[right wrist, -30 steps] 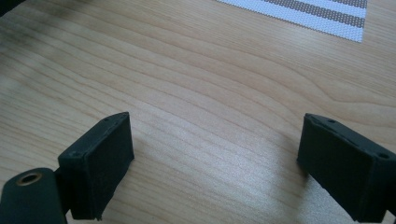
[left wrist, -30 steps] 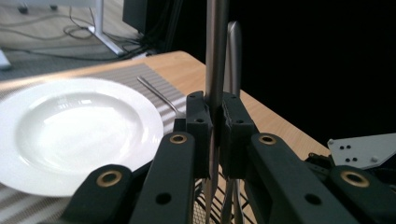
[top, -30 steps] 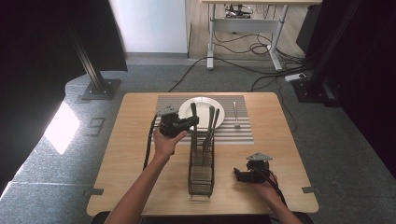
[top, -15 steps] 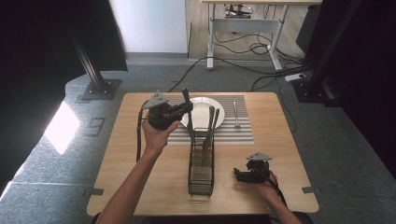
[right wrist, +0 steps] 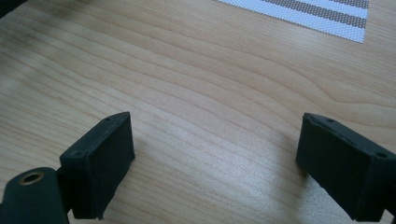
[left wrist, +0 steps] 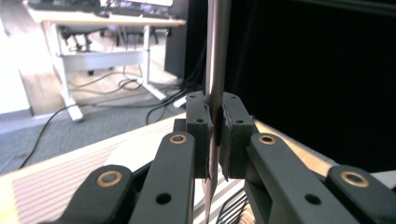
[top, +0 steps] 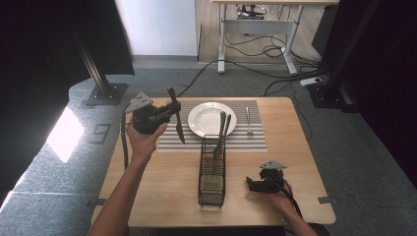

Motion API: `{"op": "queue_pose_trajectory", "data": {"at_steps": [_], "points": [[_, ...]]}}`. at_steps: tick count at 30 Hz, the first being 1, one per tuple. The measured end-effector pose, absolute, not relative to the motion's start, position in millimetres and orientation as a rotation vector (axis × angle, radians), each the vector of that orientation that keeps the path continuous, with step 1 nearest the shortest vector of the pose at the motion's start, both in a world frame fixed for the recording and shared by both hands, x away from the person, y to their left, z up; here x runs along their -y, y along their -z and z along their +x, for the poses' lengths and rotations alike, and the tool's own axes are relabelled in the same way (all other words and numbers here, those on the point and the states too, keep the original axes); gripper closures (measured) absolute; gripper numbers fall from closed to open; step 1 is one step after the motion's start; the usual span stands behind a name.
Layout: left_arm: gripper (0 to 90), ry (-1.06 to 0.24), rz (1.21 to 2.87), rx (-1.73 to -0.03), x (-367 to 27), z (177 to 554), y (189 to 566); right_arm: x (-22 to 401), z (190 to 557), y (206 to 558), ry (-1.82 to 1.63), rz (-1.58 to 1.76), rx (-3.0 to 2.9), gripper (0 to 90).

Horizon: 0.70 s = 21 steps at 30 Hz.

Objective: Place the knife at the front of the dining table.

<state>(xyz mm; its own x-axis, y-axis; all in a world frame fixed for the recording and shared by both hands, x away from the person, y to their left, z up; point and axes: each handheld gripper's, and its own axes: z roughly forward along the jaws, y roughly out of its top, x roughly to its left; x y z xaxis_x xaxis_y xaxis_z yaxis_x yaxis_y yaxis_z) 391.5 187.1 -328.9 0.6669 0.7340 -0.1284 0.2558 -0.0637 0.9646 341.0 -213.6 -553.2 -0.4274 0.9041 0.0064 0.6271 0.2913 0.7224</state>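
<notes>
My left gripper (top: 173,110) is raised over the left end of the striped placemat (top: 246,142) and is shut on a dark knife (top: 177,123). The knife hangs nearly upright, tip down. In the left gripper view the knife (left wrist: 215,65) stands clamped between the jaws of my left gripper (left wrist: 215,140). A white plate (top: 209,118) lies bare on the mat. A black wire cutlery rack (top: 212,179) stands in front of it with two utensils (top: 222,129) upright inside. My right gripper (top: 252,184) rests low on the wood, open; in its own view my right gripper (right wrist: 215,158) has nothing between its jaws.
A fork (top: 249,120) lies on the mat to the right of the plate. Bare wood (top: 162,187) stretches between the rack and the table's left edge. Black stands and cables sit on the floor beyond the table.
My left gripper has moved left and up, away from the rack, with the knife in it. The right gripper has stayed where it was.
</notes>
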Motion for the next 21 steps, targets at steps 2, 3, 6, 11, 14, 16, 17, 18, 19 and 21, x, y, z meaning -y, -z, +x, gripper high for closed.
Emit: {"op": "queue_pose_trajectory", "data": {"at_steps": [2, 3, 6, 11, 14, 16, 17, 18, 19, 21], "points": [[83.8, -0.477, 1.650, -0.853, -193, 394, 339, 214, 341, 553, -0.929, 1.369, -2.161, 11.2], [83.8, -0.478, 1.661, -0.867, -196, 396, 345, 214, 341, 553, -0.930, 1.371, -2.161, 11.2], [83.8, -0.482, 1.680, -0.909, -202, 401, 358, 214, 341, 553, -0.930, 1.371, -2.161, 11.2], [83.8, -0.460, 1.700, -0.979, -215, 408, 379, 214, 341, 553, -0.930, 1.370, -2.158, 11.1], [83.8, -0.451, 1.719, -1.014, -221, 410, 392, 213, 341, 554, -0.931, 1.371, -2.156, 11.0], [83.8, -0.445, 1.736, -1.033, -223, 411, 400, 213, 341, 554, -0.931, 1.376, -2.155, 11.0], [83.8, -0.445, 1.741, -1.041, -224, 412, 403, 213, 341, 554, -0.930, 1.374, -2.154, 11.0], [83.8, -0.443, 1.744, -1.049, -226, 413, 405, 213, 341, 554, -0.931, 1.375, -2.154, 11.0], [83.8, -0.441, 1.746, -1.056, -227, 414, 408, 213, 341, 554, -0.931, 1.374, -2.153, 11.0], [83.8, -0.435, 1.751, -1.072, -229, 416, 412, 213, 341, 554, -0.932, 1.374, -2.153, 11.0]]}}
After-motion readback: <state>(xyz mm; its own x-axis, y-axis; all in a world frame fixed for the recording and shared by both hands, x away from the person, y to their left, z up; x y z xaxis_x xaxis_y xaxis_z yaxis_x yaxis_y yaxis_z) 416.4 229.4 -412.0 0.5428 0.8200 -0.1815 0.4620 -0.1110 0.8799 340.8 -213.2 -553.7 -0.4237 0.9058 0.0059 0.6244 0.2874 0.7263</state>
